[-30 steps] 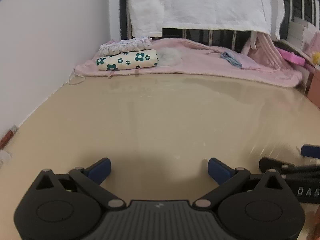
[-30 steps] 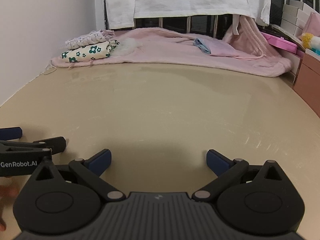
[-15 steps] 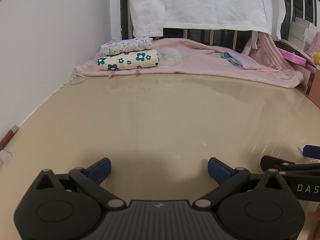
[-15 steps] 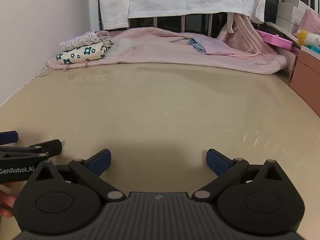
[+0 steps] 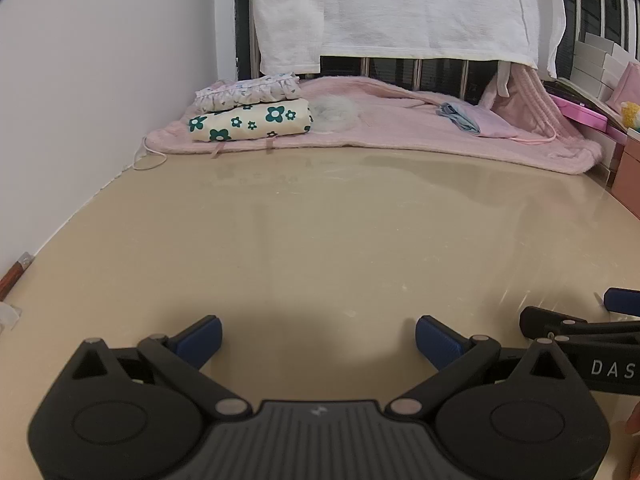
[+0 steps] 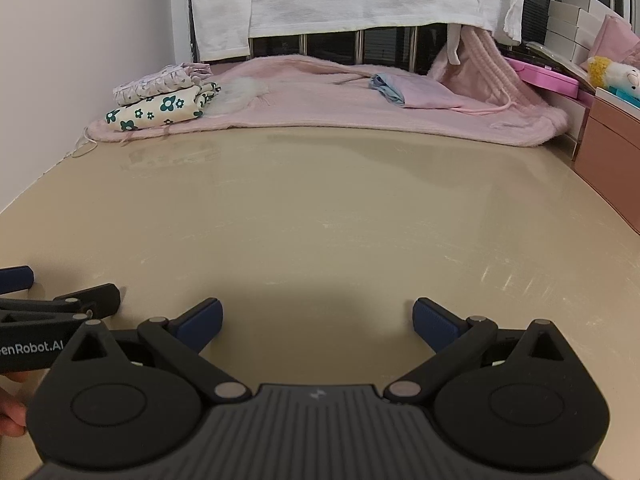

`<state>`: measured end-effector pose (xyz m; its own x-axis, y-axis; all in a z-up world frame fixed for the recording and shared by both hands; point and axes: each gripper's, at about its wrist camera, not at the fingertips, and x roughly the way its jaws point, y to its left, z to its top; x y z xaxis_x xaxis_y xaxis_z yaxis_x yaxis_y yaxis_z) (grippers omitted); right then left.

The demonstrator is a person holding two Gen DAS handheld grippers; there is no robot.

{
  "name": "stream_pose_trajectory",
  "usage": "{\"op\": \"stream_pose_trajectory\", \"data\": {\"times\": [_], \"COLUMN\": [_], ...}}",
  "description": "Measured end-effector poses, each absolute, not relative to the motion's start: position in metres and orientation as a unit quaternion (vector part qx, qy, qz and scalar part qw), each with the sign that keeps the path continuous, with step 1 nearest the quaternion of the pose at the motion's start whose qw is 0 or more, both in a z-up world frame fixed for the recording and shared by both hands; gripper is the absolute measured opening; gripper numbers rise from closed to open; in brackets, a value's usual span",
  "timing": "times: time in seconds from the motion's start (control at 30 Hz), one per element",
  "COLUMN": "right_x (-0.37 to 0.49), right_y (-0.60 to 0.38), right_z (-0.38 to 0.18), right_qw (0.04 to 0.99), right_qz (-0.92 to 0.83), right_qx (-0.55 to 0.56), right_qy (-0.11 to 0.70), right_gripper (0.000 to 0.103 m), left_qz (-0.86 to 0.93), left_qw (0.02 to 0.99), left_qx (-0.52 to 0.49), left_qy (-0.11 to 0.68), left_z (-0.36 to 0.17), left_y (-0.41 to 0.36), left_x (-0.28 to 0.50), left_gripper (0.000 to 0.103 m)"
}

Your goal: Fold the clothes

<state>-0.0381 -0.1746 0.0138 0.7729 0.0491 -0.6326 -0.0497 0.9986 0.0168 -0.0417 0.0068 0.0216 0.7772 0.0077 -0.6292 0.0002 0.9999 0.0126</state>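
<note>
Both tongs [image 5: 318,334] [image 6: 316,322] gape wide, empty | glossy beige bench [image 5: 340,240] | folded floral cloth [image 5: 252,122] on fuzzy pink blanket [image 5: 400,120]

Wide open beige table [image 5: 320,240] ahead, nothing blocking. Along the far edge, a pink blanket [image 5: 400,128] spreads; folded clothes [image 5: 252,120] crowd the far-left corner.
</note>
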Motion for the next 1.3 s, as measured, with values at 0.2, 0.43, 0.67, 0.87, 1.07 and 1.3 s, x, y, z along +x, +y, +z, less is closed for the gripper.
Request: {"op": "stream_pose_trajectory", "data": {"times": [0.2, 0.43, 0.67, 0.87, 1.07, 1.3], "right_x": [-0.0389, -0.0391, -0.0386, -0.0386, -0.0382, -0.0393], "right_y": [-0.1755, -0.1765, -0.1769, -0.1761, -0.1759, -0.1764], "right_z": [0.0134, 0.0136, 0.0141, 0.0144, 0.0140, 0.0137], "right_qw": [0.942, 0.942, 0.942, 0.942, 0.942, 0.942], "right_qz": [0.026, 0.026, 0.025, 0.024, 0.024, 0.021], "right_qx": [0.000, -0.001, -0.001, 0.000, 0.000, 0.002], "right_qy": [0.336, 0.335, 0.335, 0.335, 0.335, 0.335], "right_gripper": [0.102, 0.102, 0.102, 0.102, 0.102, 0.102], "left_qz": [0.001, 0.002, 0.001, 0.001, 0.001, -0.001], "left_qw": [0.943, 0.943, 0.943, 0.942, 0.942, 0.943], "left_qx": [0.006, 0.006, 0.005, 0.006, 0.007, 0.008], "left_qy": [0.334, 0.334, 0.334, 0.334, 0.334, 0.334], "left_z": [0.0216, 0.0217, 0.0217, 0.0217, 0.0218, 0.0215], "left_y": [0.0072, 0.0058, 0.0051, 0.0048, 0.0043, 0.0041], "left_x": [-0.0415, -0.0424, -0.0427, -0.0419, -0.0422, -0.0426], "left_gripper": [0.103, 0.103, 0.103, 0.103, 0.103, 0.103]}}
